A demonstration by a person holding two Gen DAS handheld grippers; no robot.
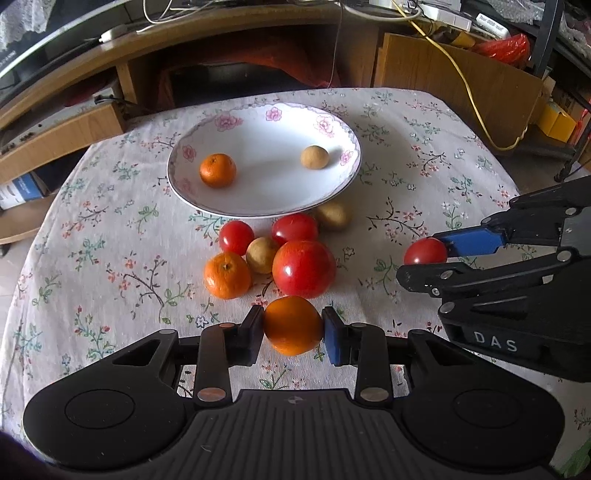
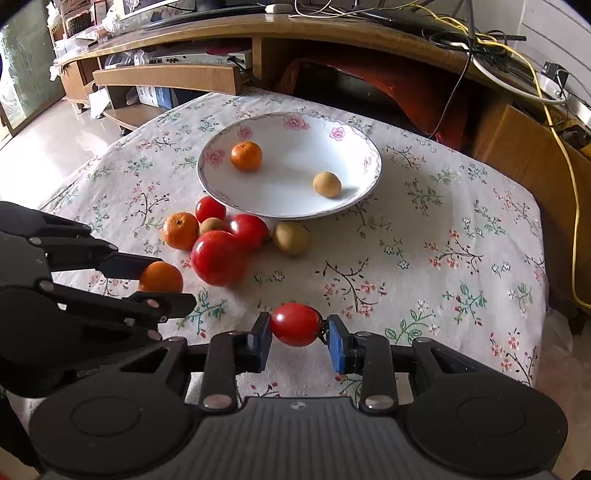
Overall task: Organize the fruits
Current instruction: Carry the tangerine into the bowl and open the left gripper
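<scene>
My left gripper [image 1: 293, 326] is shut on a tangerine [image 1: 291, 321], just above the flowered cloth, in front of a pile of fruit. My right gripper [image 2: 297, 326] is shut on a small tomato [image 2: 295, 324] off to the right of the pile. The pile holds a large tomato [image 1: 303, 267], a tangerine [image 1: 227, 275], two small tomatoes [image 1: 236, 237] and two tan round fruits [image 1: 261, 254]. Behind the pile, a white flowered plate [image 1: 269, 184] holds one tangerine [image 1: 218, 170] and one tan fruit [image 1: 314, 157].
The round table [image 2: 461, 221] wears a flowered cloth; its right half is bare. A wooden TV stand [image 2: 332, 33] with cables and a yellow cord [image 2: 569, 177] runs behind it. The two grippers sit close, side by side.
</scene>
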